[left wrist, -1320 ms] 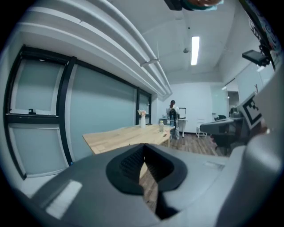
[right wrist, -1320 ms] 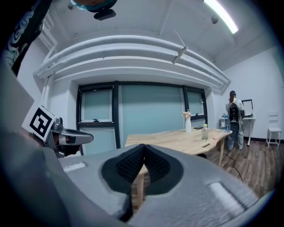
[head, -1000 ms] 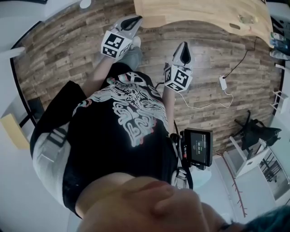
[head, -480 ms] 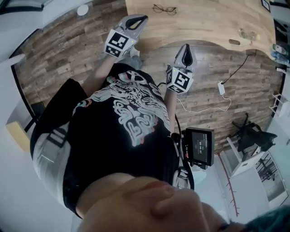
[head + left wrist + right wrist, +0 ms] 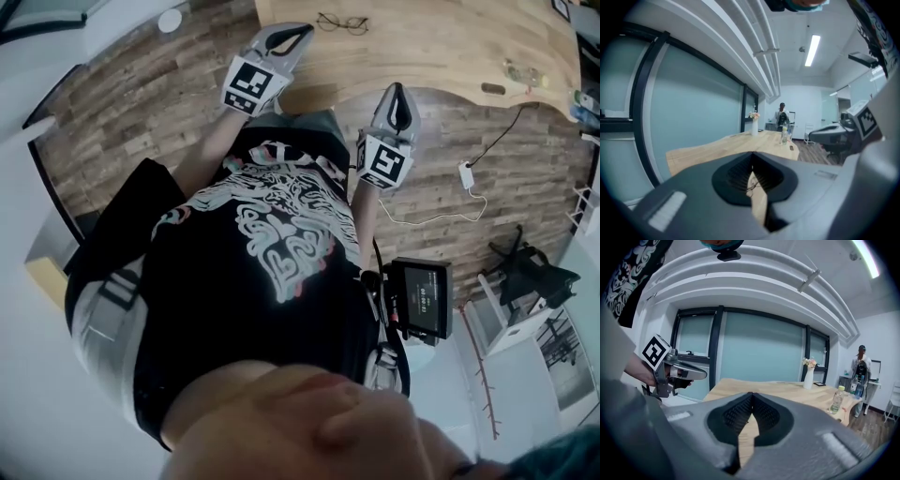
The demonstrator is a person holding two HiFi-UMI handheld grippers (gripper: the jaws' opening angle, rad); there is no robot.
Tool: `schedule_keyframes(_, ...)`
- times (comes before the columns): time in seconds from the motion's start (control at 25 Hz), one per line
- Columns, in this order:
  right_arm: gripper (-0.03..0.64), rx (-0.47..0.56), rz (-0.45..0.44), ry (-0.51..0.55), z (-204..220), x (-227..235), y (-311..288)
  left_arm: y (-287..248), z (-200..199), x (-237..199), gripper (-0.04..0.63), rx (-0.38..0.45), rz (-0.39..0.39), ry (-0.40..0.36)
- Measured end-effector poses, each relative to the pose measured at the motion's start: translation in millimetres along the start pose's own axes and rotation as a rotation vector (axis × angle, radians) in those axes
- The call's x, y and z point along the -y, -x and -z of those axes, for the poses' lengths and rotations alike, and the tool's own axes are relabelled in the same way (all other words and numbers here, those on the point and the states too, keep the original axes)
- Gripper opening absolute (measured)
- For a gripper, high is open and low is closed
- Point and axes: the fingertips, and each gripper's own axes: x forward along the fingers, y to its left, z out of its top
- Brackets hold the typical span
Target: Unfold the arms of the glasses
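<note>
1. Head view, looking steeply down: a black printed shirt (image 5: 272,234) fills the centre. A wooden table (image 5: 450,42) lies ahead, and a plank floor (image 5: 141,103) lies around it.
2. The glasses (image 5: 340,21) lie flat on the table, close to its near edge, with the lenses side by side. They are too small here for us to tell whether the arms are folded.
3. The left gripper (image 5: 302,33) shows against the table's near corner. Its tips point toward the glasses, near them but not touching. In the left gripper view we see its jaws meeting at the tips with nothing clamped. The glasses show through the slot below the tips, resting on the table beyond.
4. The right gripper (image 5: 398,89) is held at the table's near edge, well to the right of the glasses. In the right gripper view its jaws are likewise pressed together and empty, and only bare tabletop shows through the slot.
5. Farther along the table stand a white vase (image 5: 809,376) of flowers and a clear bottle (image 5: 836,401). A person (image 5: 860,364) stands at the far end of the room.
6. A white cable (image 5: 464,173) with an adapter lies on the floor to the right. A dark device (image 5: 422,300) with a lit screen sits beside the shirt's lower edge.
</note>
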Motion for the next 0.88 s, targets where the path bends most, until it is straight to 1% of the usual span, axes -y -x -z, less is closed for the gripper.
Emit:
schedule_keyframes(0.28, 0.000, -0.023, -0.050, 0.017, 2, -1, -19, -9, -1, -5, -0.011, -0.009, -0.024, -0.013)
schedule_keyframes(0.48, 0.000, -0.060, -0.084, 0.006, 15, 10, -54, -40, 1, -15, -0.011, -0.036, -0.025, -0.016)
schedule_keyframes(0.64, 0.000, -0.102, -0.115, -0.015, 41, 24, -99, -84, 24, -30, -0.011, -0.078, -0.018, 0.002)
schedule_keyframes(0.88, 0.000, -0.138, -0.158, -0.025, 50, 13, -97, -79, 36, -22, -0.011, -0.128, -0.004, -0.019)
